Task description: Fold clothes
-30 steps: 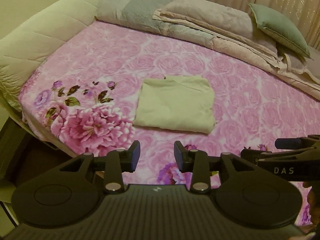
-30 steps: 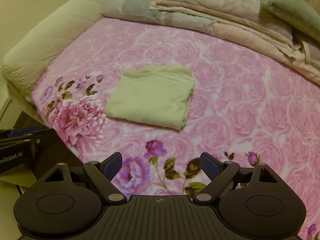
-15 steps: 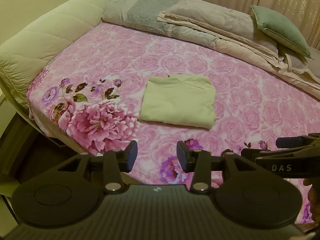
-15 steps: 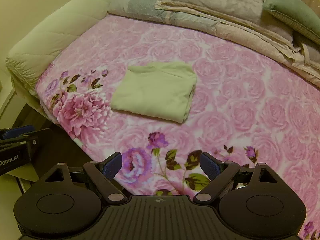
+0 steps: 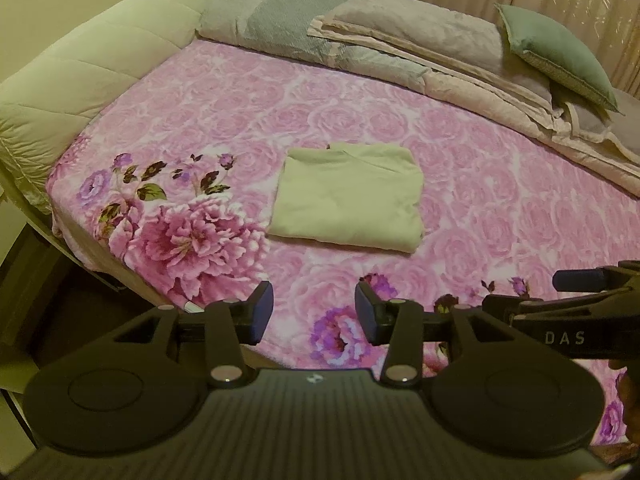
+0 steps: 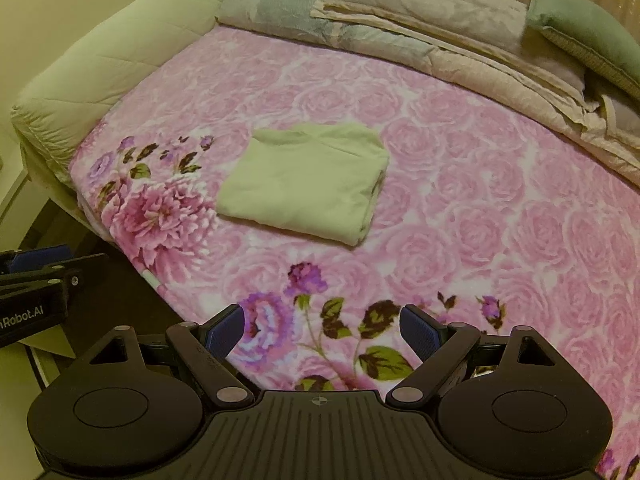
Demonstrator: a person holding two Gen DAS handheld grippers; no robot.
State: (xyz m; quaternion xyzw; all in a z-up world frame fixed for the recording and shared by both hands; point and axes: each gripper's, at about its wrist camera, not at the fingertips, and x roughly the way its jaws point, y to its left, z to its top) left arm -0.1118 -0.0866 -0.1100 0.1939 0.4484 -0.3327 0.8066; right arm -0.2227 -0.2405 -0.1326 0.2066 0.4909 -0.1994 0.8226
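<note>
Between the fingers of the left gripper (image 5: 314,312) nothing was held: its jaws were opening, with only the flowered bedspread (image 5: 500,216) showing through the gap. Right gripper (image 6: 320,330) stood with jaws spread wide and likewise empty; beneath it lay the printed purple blossoms near the bed's front edge. Both grippers hung over that front edge, pointing steeply down, well apart from the garment. Each was visible at the margin of the other's view, the right one as a dark arm lettered "DAS", the left one as a dark arm with partial "Robot.AI" lettering.

Beyond the grippers, the pale green garment (image 5: 348,196) lay in the middle of the bed as a compact, near-rectangular packet, flat on the bedspread. Layered edges showed along its right side in the right wrist view (image 6: 308,184), so it had been doubled over more than once. Corners roughly squared; one small seam or collar line visible near the far edge. No sleeve or loose flap stuck out.

Farther back: folded quilts (image 5: 400,44) stacked along the far side, a green pillow (image 5: 560,56) on top at right, a cream padded bolster (image 5: 92,72) at left, curtains behind.

Judgement: folding of this garment looked complete, with the grippers clear of it. No other unfolded clothing was in either view, so whether more remained could not be told; at most, a tidy-up of the packet's right edge
</note>
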